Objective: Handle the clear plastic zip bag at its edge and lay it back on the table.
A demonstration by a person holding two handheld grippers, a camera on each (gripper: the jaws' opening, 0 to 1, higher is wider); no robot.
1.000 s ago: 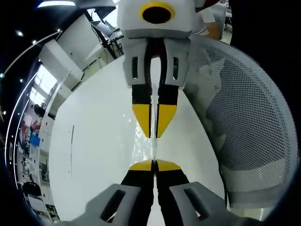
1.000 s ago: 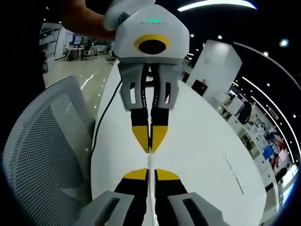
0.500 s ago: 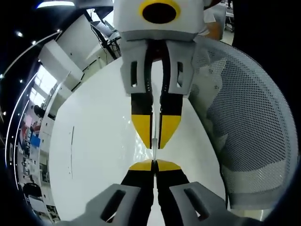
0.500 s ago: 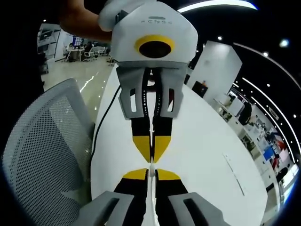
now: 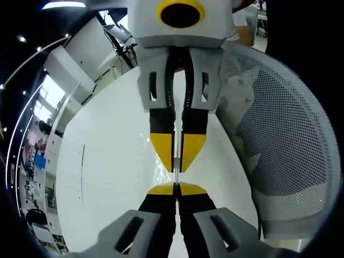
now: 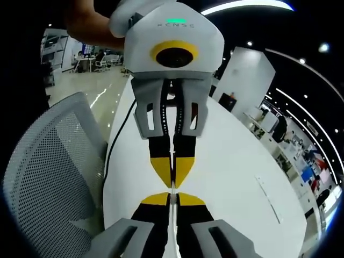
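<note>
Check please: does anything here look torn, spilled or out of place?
Nothing stands out. The left gripper and right gripper face tip to tip, both shut on the thin clear bag edge above the white table.

We see a smooth glossy white table (image 5: 107, 161), a perforated grey mesh chair back (image 5: 279, 134), and a thin clear plastic zip bag (image 5: 176, 161).

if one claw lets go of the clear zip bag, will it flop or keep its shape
It would probably flop: the clear zip bag shows as a thin film edge stretched between the left claw and the right claw, both shut on it. It looks empty, so likely very light. Glossy glints on the plastic suggest it may slip from a loose pinch.
</note>
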